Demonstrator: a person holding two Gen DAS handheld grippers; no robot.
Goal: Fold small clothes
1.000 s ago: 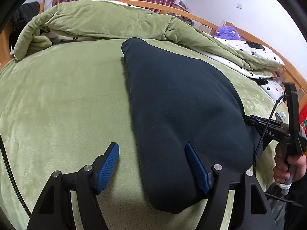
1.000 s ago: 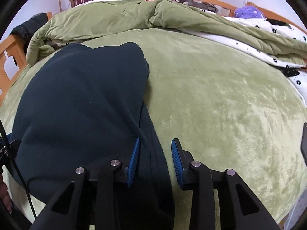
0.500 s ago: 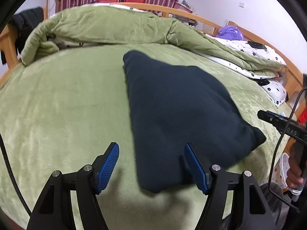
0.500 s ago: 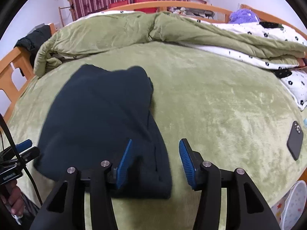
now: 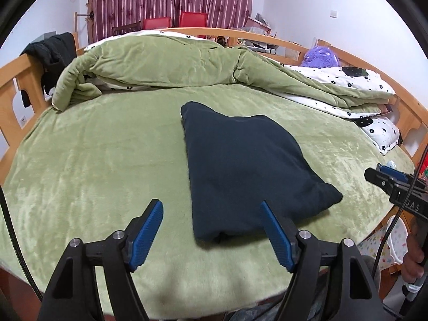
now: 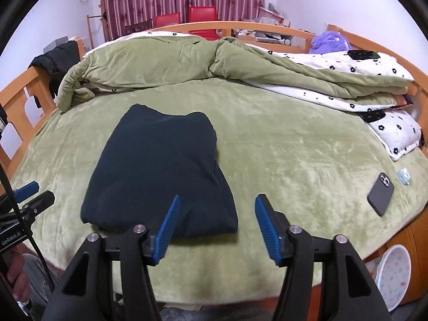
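A: Dark garment — soft, thick, floppy fleece by the look; light, likely to sag. Lying folded on green bed, near its front edge.

B: Best hold: doubled near hem, layers pinched together.

A: Left gripper spread wide, empty, above garment's near left corner. Right gripper also wide, empty, over garment's near right corner. Neither touching cloth.

B: Phone well right of garment.

Both wrist cameras look from the near bed edge toward the curtains, left one placed more left, and both share the dark garment.
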